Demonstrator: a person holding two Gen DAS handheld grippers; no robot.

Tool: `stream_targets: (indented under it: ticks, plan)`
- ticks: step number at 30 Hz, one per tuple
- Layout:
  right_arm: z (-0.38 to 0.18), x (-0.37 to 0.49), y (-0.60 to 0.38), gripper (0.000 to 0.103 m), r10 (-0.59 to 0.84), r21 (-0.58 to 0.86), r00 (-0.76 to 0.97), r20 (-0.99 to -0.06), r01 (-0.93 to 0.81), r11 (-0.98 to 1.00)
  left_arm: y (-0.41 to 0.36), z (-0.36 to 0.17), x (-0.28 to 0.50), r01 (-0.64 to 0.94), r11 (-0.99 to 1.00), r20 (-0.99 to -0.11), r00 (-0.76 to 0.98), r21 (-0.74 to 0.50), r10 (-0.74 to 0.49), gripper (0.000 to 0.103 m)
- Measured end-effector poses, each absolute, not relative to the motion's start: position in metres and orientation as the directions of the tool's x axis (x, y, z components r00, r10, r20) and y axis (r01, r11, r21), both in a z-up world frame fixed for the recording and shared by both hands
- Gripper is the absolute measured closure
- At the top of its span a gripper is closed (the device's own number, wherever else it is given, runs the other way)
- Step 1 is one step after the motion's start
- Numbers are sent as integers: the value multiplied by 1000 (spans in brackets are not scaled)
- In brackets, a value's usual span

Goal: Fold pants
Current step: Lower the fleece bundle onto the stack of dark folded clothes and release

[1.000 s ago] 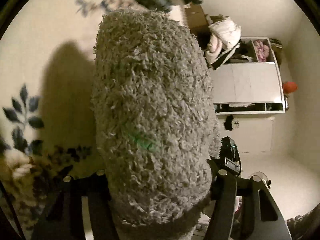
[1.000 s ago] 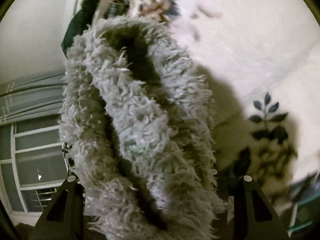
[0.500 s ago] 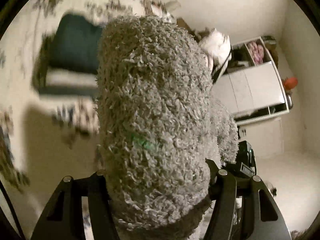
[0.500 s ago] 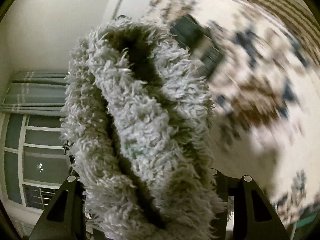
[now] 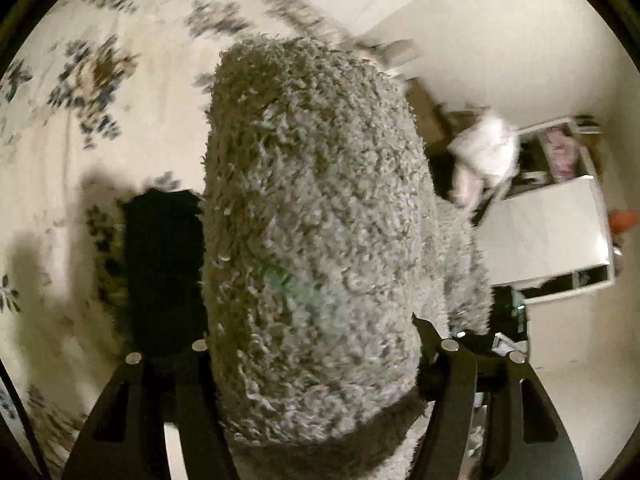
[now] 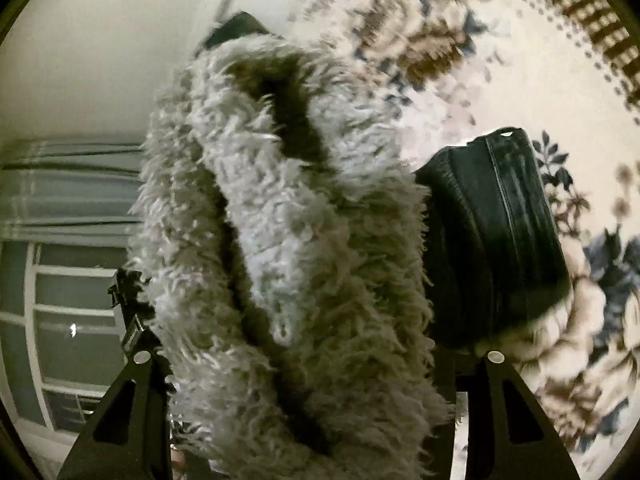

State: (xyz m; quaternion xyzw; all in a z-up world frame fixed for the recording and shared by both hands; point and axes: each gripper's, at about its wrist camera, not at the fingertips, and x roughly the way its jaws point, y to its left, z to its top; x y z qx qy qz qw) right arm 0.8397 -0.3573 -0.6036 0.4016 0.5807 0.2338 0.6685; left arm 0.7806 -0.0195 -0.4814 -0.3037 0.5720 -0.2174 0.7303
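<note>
Bedspread: cream, with blue and brown floral print, motion-blurred; dark cast shadows fall across its near left part. Its far edge in the right wrist view carries a brown checked border.

Walls: plain cream, warm dim light.

White shelf unit to the right, open compartments along its edges, pink items in one. White bundle of cloth heaped just beside it. Small orange object at the far right edge, too blurred to identify.

Window: white frame, several panes, dark outside. Grey curtain beside it.

Floor: pale, near right.
</note>
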Motion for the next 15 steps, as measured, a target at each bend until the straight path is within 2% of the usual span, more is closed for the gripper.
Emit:
stream_targets:
  ticks: [1, 3, 5, 6, 7, 10, 12, 14, 15]
  plan:
    - [-614, 846, -356, 36, 754, 779, 199, -627, 173, 602, -11, -495, 788, -55, 738, -728, 227, -673, -647, 38]
    - [-632, 857, -355, 18, 707, 722, 154, -691, 194, 664, -5, -529, 791, -115, 792, -798, 148, -600, -584, 38]
    - [-637, 866, -352, 8, 670, 675, 104, -735, 203, 709, -1, -544, 783, -145, 796, -809, 135, -587, -572, 36]
    - [-638, 860, -354, 8, 653, 659, 106, -750, 189, 728, 3, -544, 779, -154, 783, -797, 156, -603, -583, 32]
    - [-631, 860, -353, 8, 639, 649, 113, -761, 167, 742, 5, -541, 773, -163, 779, -795, 174, -605, -581, 24]
    - [-599, 850, -350, 8, 549, 564, 150, -822, 91, 821, 8, -524, 754, -169, 805, -816, 239, -568, -526, 21]
    - [-572, 828, -343, 5, 417, 431, 191, -888, 33, 902, 8, -507, 737, -155, 862, -855, 295, -483, -426, 17]
    - [-556, 801, -336, 5, 270, 278, 255, -928, -5, 961, 2, -489, 717, -151, 918, -889, 349, -366, -297, 5]
    - [-546, 784, -335, 5, 206, 211, 281, -937, -13, 977, 2, -488, 712, -152, 939, -902, 362, -308, -237, 5]
